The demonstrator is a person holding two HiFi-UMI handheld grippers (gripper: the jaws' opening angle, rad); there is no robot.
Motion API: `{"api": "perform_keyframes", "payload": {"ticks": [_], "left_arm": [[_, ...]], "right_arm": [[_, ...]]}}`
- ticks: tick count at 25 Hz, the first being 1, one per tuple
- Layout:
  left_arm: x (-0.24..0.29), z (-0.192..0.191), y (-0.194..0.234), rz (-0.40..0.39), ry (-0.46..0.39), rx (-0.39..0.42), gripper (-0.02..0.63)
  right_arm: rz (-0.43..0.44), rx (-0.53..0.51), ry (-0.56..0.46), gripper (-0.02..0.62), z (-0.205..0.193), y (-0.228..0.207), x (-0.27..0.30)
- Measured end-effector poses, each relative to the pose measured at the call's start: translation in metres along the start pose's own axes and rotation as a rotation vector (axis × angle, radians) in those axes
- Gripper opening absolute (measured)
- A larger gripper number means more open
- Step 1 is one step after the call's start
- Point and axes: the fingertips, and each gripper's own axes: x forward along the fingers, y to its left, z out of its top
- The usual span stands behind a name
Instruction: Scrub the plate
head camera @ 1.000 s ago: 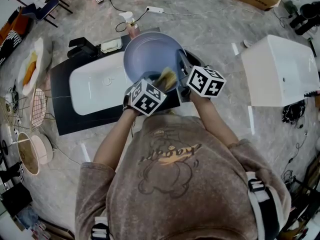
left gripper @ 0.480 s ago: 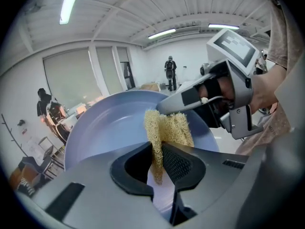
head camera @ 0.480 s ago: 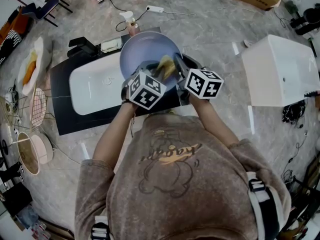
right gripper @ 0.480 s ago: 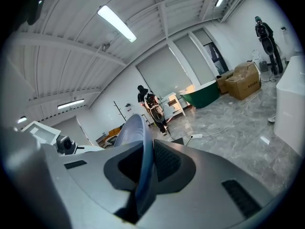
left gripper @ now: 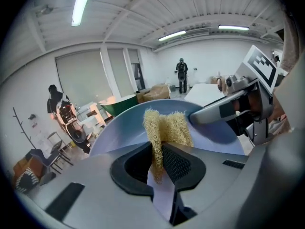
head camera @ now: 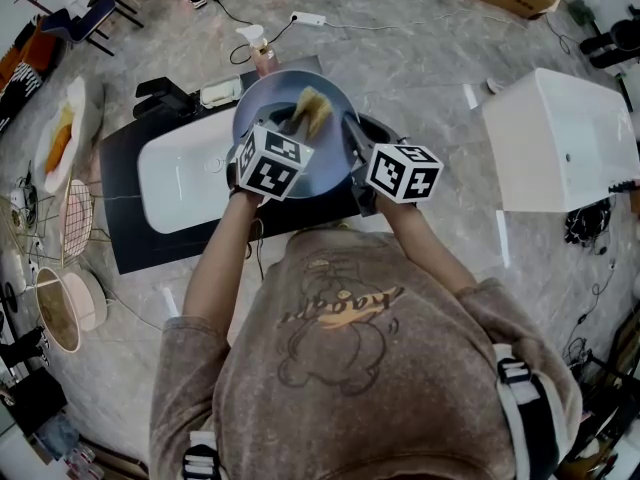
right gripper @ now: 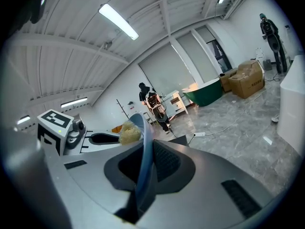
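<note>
Left tool (left gripper: pixel 159 159) clamps sponge (left gripper: pixel 170 128); right tool (right gripper: pixel 145 163) jaws just closing, pinching plate (right gripper: pixel 144 135).

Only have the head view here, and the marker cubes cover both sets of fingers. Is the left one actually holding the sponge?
Observer: Yes. In the left gripper view the left gripper has its fingers pinched on the lower end of the folded yellow sponge. The sponge's upper end sits against the face of the blue plate.
Operator: And the right one, what does it have?
Observer: The right gripper view shows the right gripper with the plate's rim edge-on between its fingers. They have just been closing further on it.
</note>
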Motion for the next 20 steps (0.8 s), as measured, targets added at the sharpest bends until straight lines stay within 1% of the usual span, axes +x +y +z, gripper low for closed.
{"api": "perform_keyframes", "payload": {"ticks": [3,6,8,12,15,20], "left_arm": [[-0.002,-0.006,0.018,0.030,0.007,-0.029,0.064],[-0.004,-0.013,0.033,0.064,0.019,-0.037,0.064],[-0.007,-0.018,0.040,0.085,0.032,-0.029,0.064],[-0.010,-0.029,0.048,0.104,0.056,-0.029,0.064],[-0.014,-0.038,0.050,0.124,0.081,0.007,0.064],[-0.016,-0.048,0.044,0.112,0.102,0.021,0.064]], "right_arm": [[0.006,-0.005,0.005,0.028,-0.001,0.000,0.001],[0.002,-0.001,0.002,0.028,0.000,-0.003,0.001],[-0.003,0.002,-0.002,0.028,0.002,-0.005,0.000],[-0.012,0.002,-0.010,0.028,0.007,-0.010,-0.001],[-0.019,0.005,-0.019,0.028,0.011,-0.014,-0.002],[-0.034,0.019,-0.038,0.029,0.017,-0.021,-0.003]]}}
